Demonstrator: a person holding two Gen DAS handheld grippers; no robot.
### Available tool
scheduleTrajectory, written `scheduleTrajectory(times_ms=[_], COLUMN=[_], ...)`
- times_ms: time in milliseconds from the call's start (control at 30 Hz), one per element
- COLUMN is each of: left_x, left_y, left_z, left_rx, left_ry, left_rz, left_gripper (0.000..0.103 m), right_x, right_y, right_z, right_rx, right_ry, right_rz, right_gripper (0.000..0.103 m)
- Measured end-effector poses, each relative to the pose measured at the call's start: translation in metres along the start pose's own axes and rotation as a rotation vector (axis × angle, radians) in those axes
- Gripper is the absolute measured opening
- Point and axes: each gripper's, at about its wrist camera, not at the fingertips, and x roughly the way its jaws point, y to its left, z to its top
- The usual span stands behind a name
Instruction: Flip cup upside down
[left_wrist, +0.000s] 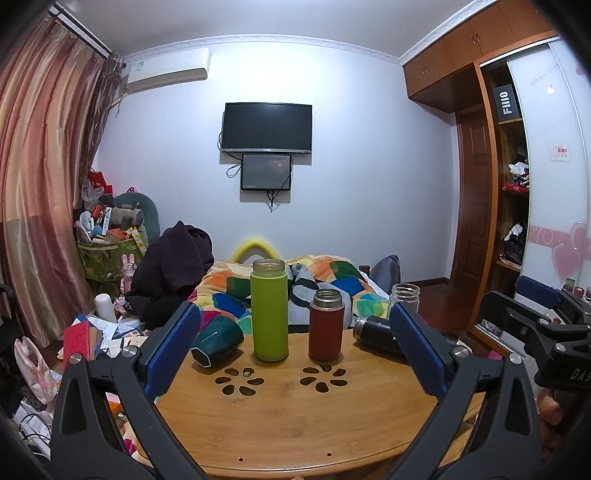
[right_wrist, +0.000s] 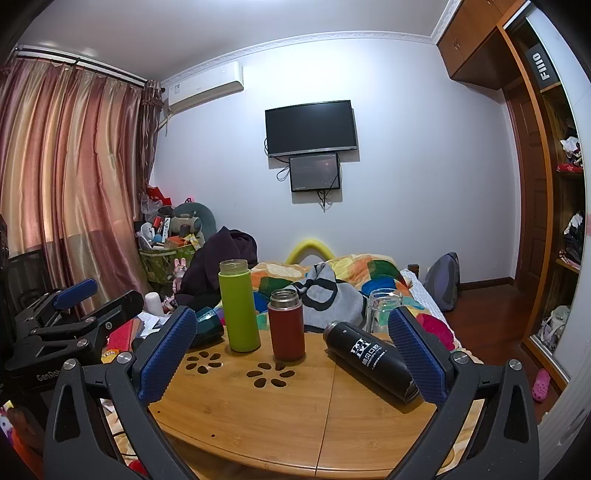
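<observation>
A dark green cup (left_wrist: 218, 341) lies on its side at the far left of the round wooden table (left_wrist: 295, 417); in the right wrist view it (right_wrist: 208, 326) is partly hidden behind my left finger. A black bottle (right_wrist: 369, 360) lies on its side at the right, also in the left wrist view (left_wrist: 376, 334). A lime green bottle (left_wrist: 269, 310), a red bottle (left_wrist: 327, 325) and a clear glass jar (left_wrist: 405, 299) stand upright. My left gripper (left_wrist: 295, 347) is open and empty above the table's near side. My right gripper (right_wrist: 291, 350) is open and empty, beside the black bottle.
Flower-shaped cut-outs (left_wrist: 280, 378) pierce the table's middle. A bed with a colourful quilt (left_wrist: 332, 280) lies behind the table. Clutter and a basket (left_wrist: 107, 251) fill the floor at left. A wardrobe (left_wrist: 509, 184) stands at right.
</observation>
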Motion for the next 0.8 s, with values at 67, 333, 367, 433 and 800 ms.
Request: scheduleTrajectory(times_ms=[67,333,367,433,800], left_x=[0.0005,0.0012,0.0011,0.0013,0.0009], left_y=[0.0000,-0.0001,0.0000,-0.0001,0.0017], left_z=[-0.0004,-0.0005,-0.0006,-0.0006,-0.0022], left_rx=[-0.001,-0.001,-0.002,-0.001,-0.010], left_ry=[-0.001,-0.004,-0.004,-0.004,0.001], left_rz=[0.002,0.005,0.005,0.005,-0.001], left_gripper=[0.103,0.103,0.103,0.103,0.103], right_x=[0.0000,-0.0004,-0.0006,-0.0007,-0.0008], right_y=[0.0000,0.0003,0.0008,0.0015,0.0008], right_z=[0.0001,0.0006,0.0008,0.0012,0.0005], right_rx=[0.000,0.001,0.002,0.003,0.002], right_ry=[0.000,-0.001,-0.001,0.000,0.000], right_rz=[0.000,0.001,0.001,0.002,0.001], right_gripper=[0.103,0.103,0.103,0.103,0.103])
